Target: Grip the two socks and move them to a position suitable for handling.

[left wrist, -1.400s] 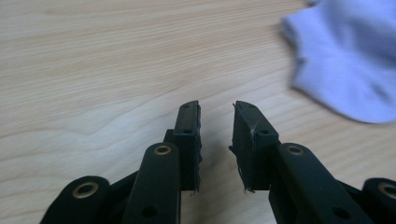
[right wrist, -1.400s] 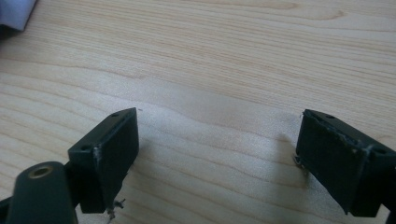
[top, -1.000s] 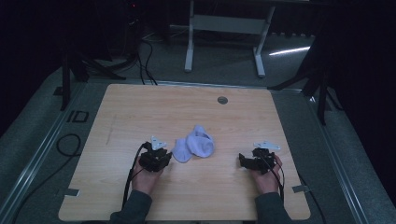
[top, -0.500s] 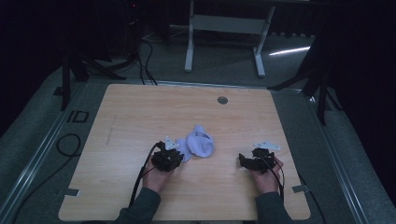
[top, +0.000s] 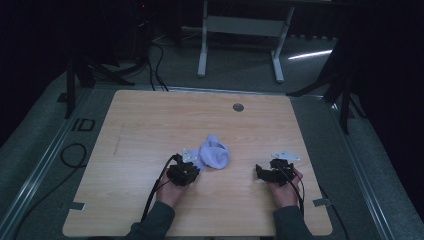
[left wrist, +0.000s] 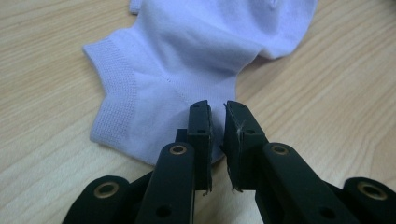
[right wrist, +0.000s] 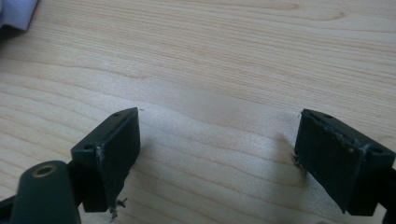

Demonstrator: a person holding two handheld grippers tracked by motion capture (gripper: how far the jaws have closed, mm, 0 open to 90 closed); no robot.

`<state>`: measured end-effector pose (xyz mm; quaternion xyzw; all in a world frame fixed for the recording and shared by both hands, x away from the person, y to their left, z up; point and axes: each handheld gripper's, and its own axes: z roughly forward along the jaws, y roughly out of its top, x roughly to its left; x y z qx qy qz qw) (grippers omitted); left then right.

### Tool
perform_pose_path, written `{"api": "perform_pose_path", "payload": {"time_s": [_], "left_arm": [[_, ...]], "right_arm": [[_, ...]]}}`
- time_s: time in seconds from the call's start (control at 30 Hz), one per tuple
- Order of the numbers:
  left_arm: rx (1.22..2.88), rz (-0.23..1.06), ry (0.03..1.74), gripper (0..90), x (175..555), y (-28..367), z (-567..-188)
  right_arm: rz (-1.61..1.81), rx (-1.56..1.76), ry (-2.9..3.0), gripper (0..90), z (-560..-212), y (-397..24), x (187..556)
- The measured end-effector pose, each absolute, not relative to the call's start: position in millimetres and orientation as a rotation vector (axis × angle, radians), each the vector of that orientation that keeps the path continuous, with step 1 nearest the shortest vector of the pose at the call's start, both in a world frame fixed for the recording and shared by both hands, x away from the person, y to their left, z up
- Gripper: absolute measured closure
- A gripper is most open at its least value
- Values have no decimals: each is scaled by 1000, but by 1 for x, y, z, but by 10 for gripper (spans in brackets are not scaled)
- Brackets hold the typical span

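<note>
A white ankle sock (top: pixel 215 152) lies crumpled near the middle of the wooden table (top: pixel 150 120). My left gripper (top: pixel 189 169) sits at the sock's near left edge. In the left gripper view the sock (left wrist: pixel 187 60) shows its ribbed cuff at the left, and my left gripper (left wrist: pixel 217 109) has its jaws drawn almost together on the sock's near hem. My right gripper (top: pixel 263 172) rests to the right, well apart from the sock. In the right gripper view my right gripper (right wrist: pixel 217 140) stands wide open over bare wood, with a corner of the sock (right wrist: pixel 14 11) at top left.
A round grommet (top: pixel 238 107) sits near the table's far edge. Tape strips mark the near left (top: pixel 76 205) and near right (top: pixel 320 202) corners. A white desk frame (top: pixel 240 30) stands on the floor behind, and a cable loop (top: pixel 70 152) lies left of the table.
My left gripper has moved right and forward to the sock's edge and closed on it. The right gripper has stayed put.
</note>
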<state>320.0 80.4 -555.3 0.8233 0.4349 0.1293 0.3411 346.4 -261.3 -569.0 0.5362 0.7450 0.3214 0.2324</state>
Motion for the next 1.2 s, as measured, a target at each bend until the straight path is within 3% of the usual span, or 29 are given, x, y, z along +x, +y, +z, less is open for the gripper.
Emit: {"api": "perform_pose_path", "payload": {"time_s": [0.5, 0.8, 1.2], "left_arm": [[2178, 295, 1113, 792, 305, 110, -553], [2166, 312, 1119, 787, 305, 115, -547], [2192, 311, 1049, 782, 306, 94, -550]], "right_arm": [[883, 1474, 2047, 142, -569, -261, 346], [842, 1471, 2080, 404, -560, -255, 344], [1035, 1384, 2178, 489, -544, -218, 355]]}}
